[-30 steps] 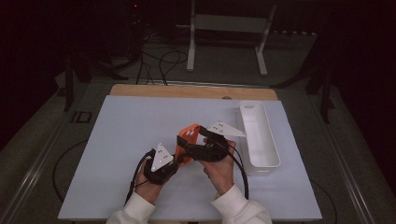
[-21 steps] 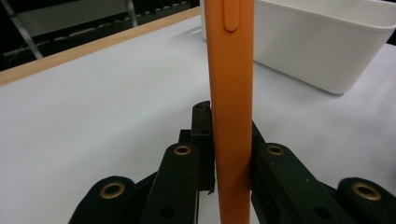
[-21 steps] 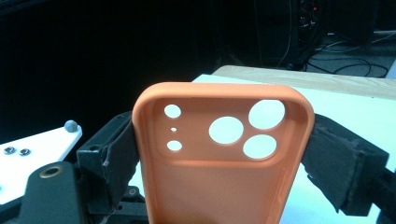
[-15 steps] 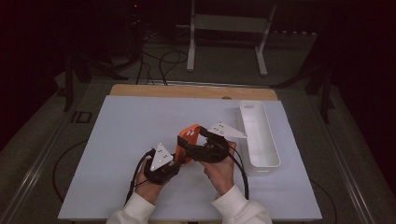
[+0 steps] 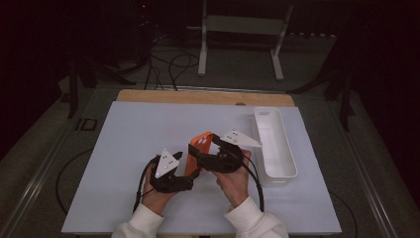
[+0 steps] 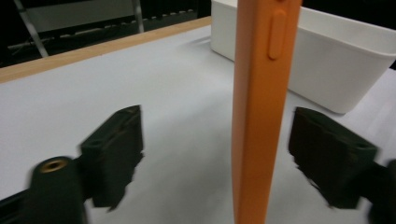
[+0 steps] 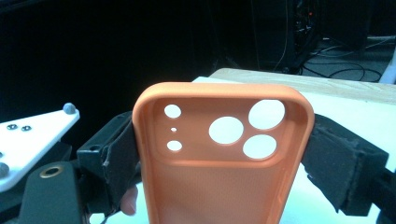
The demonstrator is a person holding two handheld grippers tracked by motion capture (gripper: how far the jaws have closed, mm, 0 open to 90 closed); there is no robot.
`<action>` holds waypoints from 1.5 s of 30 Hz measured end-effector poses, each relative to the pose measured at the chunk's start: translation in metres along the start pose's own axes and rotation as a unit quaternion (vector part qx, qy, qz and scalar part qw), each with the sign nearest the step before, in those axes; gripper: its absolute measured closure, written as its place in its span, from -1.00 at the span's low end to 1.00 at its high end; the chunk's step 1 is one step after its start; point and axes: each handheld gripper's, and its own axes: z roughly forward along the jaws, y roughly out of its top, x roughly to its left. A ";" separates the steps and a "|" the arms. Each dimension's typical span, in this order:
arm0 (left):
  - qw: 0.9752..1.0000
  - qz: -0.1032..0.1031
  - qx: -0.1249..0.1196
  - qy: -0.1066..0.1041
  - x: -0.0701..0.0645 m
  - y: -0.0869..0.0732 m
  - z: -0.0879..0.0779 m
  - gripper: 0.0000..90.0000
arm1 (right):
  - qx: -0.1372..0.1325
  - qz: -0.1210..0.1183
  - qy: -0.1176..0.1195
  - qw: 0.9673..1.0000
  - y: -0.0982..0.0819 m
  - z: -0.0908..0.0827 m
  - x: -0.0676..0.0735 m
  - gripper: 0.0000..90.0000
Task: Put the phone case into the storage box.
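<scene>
Fig. High view, read L to R: left gripper [image 5: 184,171], orange phone case [image 5: 199,150], right gripper [image 5: 198,157], white bin [image 5: 274,144], all over the white table mat [image 5: 124,148].

L gripper: jaws have just been opening and now stand wide. In the left gripper view the case [image 6: 257,107] rises edge-on between them, nearer the right-hand jaw, w/ clear gaps on both sides; nothing is pressed.

Case: upright, held off the mat, camera holes at top; sole support is the R gripper.

R gripper: in the right gripper view the pads [image 7: 119,156] clamp the case [image 7: 219,158] across its width, i.e. jaws wide but loaded.

Bin: just to the right of both hands, apparently empty.

Risks (judged): (1) soft case walls may flex under the side-to-side squeeze, so the case could pop or slide out and drop to the mat; (2) a withdrawing L jaw may clip the edge-on case and twist it in the R grip; (3) a tilted carry may catch the bin rim.
</scene>
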 end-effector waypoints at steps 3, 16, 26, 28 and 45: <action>1.000 -0.001 0.005 0.003 0.002 0.001 -0.001 -0.77 | 0.001 -0.001 -0.002 1.000 0.000 0.000 0.000 -0.64; 1.000 -0.005 0.002 0.004 0.009 0.003 -0.006 -0.95 | -0.003 -0.007 -0.011 1.000 0.002 0.000 0.000 -0.64; 1.000 -0.004 0.006 0.003 0.014 0.004 -0.008 -0.99 | -0.009 -0.012 -0.023 1.000 0.008 -0.002 -0.004 -0.64; 1.000 -0.005 0.006 0.003 0.015 0.004 -0.008 -0.99 | -0.011 -0.013 -0.026 1.000 0.011 -0.003 -0.005 -0.64; 1.000 -0.009 0.004 0.005 0.026 0.006 -0.016 -1.00 | -0.016 -0.024 -0.044 0.999 0.023 -0.002 -0.012 -0.64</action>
